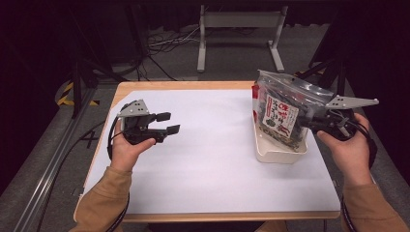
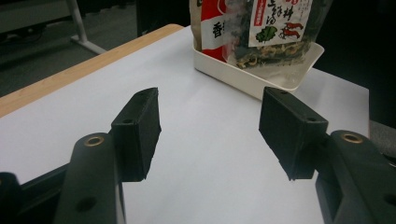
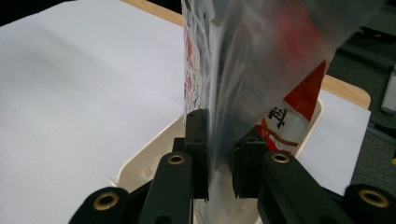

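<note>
Rightward, right hand-held gripper (image 1: 309, 122) clamped on snack bag (image 1: 283, 108), bag upright in white tray (image 1: 275, 153) on worktop (image 1: 203, 145), left hand-held gripper (image 1: 167, 123) well apart, jaws wide, empty.

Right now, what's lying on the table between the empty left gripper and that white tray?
Nothing: in the high view, only bare white paper lies between the left gripper and the tray.

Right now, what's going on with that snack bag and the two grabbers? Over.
Right gripper jaws clamped on snack bag, bag upright in white tray. Left gripper open, holding nothing, over paper sheet. Nothing in the way.
</note>
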Available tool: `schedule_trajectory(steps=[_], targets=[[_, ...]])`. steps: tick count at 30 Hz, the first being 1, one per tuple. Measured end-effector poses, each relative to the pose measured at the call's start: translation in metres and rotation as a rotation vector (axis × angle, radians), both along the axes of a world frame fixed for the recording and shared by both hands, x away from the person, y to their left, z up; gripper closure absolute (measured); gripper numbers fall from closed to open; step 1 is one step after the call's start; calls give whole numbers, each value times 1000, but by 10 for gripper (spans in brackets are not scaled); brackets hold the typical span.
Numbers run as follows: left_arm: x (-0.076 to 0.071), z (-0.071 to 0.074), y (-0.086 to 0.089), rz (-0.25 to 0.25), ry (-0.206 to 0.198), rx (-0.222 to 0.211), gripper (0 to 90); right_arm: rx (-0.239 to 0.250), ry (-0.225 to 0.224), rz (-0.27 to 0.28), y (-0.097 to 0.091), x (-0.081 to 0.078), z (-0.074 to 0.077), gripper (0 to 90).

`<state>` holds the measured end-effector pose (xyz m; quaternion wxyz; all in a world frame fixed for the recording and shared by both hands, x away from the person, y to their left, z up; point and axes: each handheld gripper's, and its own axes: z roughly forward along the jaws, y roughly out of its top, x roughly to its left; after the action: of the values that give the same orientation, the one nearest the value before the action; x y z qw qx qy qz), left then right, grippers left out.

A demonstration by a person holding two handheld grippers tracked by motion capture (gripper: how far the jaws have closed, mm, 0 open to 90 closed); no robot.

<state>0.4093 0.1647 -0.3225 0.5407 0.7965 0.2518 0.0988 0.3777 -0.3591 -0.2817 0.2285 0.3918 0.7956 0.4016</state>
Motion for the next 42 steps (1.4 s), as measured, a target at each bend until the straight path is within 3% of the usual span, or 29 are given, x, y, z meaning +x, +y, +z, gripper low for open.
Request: schedule_trajectory(steps=[18, 30, 33, 39, 42], targets=[[-2, 1, 0, 3, 5, 2, 390, 0, 29, -11, 2, 4, -28, 783], [-7, 1, 3, 11, -3, 9, 385, 43, 11, -18, -3, 3, -33, 758], [-10, 1, 5, 12, -3, 15, 384, 73, -1, -25, -5, 1, -32, 710], [-18, -2, 11, 17, 3, 25, 381, 123, -51, -60, -13, -9, -29, 516], [-25, -6, 15, 27, 1, 49, 379, 137, -65, -66, -16, -16, -29, 485]])
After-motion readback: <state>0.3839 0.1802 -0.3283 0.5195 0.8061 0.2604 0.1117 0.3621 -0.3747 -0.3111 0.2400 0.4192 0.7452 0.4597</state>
